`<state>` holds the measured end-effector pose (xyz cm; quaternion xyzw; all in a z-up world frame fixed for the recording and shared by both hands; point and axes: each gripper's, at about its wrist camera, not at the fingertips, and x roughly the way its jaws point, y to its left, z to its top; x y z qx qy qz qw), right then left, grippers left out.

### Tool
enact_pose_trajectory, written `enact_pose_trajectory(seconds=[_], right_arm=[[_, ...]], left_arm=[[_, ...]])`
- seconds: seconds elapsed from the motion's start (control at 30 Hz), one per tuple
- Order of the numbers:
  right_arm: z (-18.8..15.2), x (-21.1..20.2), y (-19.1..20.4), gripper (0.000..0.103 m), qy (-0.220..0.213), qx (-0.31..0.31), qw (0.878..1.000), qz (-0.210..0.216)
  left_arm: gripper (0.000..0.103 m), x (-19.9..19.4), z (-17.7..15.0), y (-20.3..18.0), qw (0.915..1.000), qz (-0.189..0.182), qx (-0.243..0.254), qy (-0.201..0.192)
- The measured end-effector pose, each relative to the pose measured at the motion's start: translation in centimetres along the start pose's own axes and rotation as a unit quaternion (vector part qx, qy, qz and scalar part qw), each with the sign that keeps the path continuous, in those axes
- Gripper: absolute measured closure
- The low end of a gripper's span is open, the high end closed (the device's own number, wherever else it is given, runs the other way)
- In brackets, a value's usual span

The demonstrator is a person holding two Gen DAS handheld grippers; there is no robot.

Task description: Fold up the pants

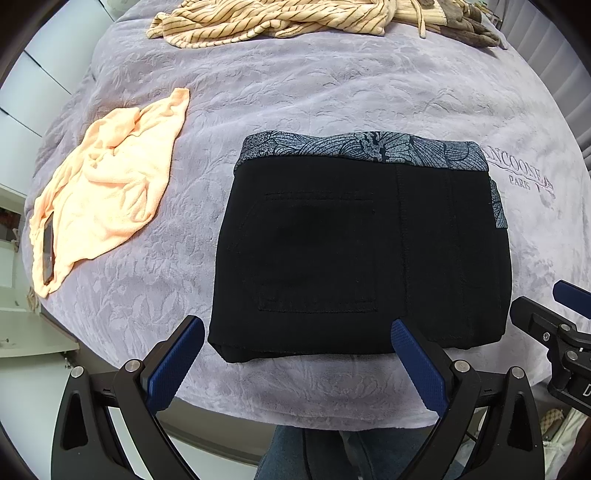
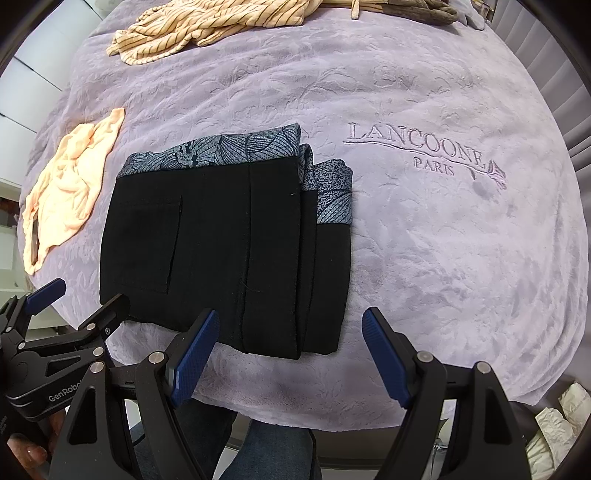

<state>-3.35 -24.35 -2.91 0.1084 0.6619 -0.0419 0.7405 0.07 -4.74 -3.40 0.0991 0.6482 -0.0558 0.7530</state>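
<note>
The black pants (image 1: 354,251) (image 2: 221,251) lie folded into a compact rectangle on the lilac blanket, a back pocket facing up and a blue-grey leaf-print band along the far edge. My left gripper (image 1: 297,332) hangs above the pants' near edge, open, with nothing between its blue pads. My right gripper (image 2: 290,328) hovers over the near right corner of the folded stack, open and empty too. Each gripper shows at the side of the other's view: the right one (image 1: 561,314), the left one (image 2: 59,306).
A crumpled peach garment (image 1: 107,181) (image 2: 66,184) lies left of the pants. A tan striped garment (image 1: 266,18) (image 2: 207,26) sits at the far edge of the blanket (image 1: 332,85) (image 2: 443,240). The bed's near edge runs just below the grippers, with the person's legs beneath.
</note>
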Motion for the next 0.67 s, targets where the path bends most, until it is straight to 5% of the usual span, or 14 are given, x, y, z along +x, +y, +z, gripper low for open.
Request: enact_pose_trajectory(seconds=[0.67], right_arm=[[-0.27, 0.26, -0.48, 0.021, 0.003, 0.008, 1.0, -0.002]], left_arm=[[0.002, 0.0, 0.19, -0.48, 0.9997, -0.012, 0.007, -0.018]])
